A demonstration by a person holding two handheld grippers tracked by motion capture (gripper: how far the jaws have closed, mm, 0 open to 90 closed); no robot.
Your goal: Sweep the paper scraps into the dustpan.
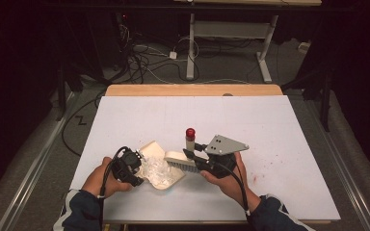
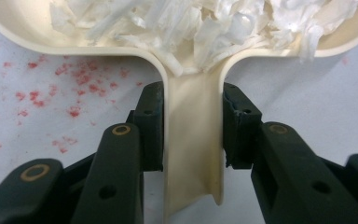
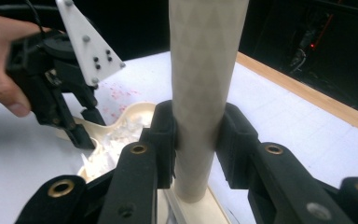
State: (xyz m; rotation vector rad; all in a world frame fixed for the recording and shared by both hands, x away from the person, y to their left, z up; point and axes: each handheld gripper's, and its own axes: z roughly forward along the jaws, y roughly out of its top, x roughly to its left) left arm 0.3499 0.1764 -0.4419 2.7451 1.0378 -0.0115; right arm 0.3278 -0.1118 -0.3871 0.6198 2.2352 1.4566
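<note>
A cream dustpan (image 1: 171, 179) lies near the table's front, holding a heap of white shredded scraps (image 1: 155, 168). My left gripper (image 1: 136, 169) is shut on its handle (image 2: 193, 140), both pads pressed against the sides, with the scraps (image 2: 191, 23) just beyond. My right gripper (image 1: 191, 156) is shut on the cream textured handle (image 3: 205, 70) of a hand brush (image 1: 179, 159), whose bristles sit at the pan's right edge. In the right gripper view, the left gripper (image 3: 86, 128) and the dustpan (image 3: 135, 112) lie to the left.
A small bottle with a red cap (image 1: 190, 136) stands just behind the brush. Red specks (image 2: 74, 84) dot the white table cover (image 1: 270, 120) beside the pan and at the right. The wooden table edge (image 1: 192, 90) runs along the back.
</note>
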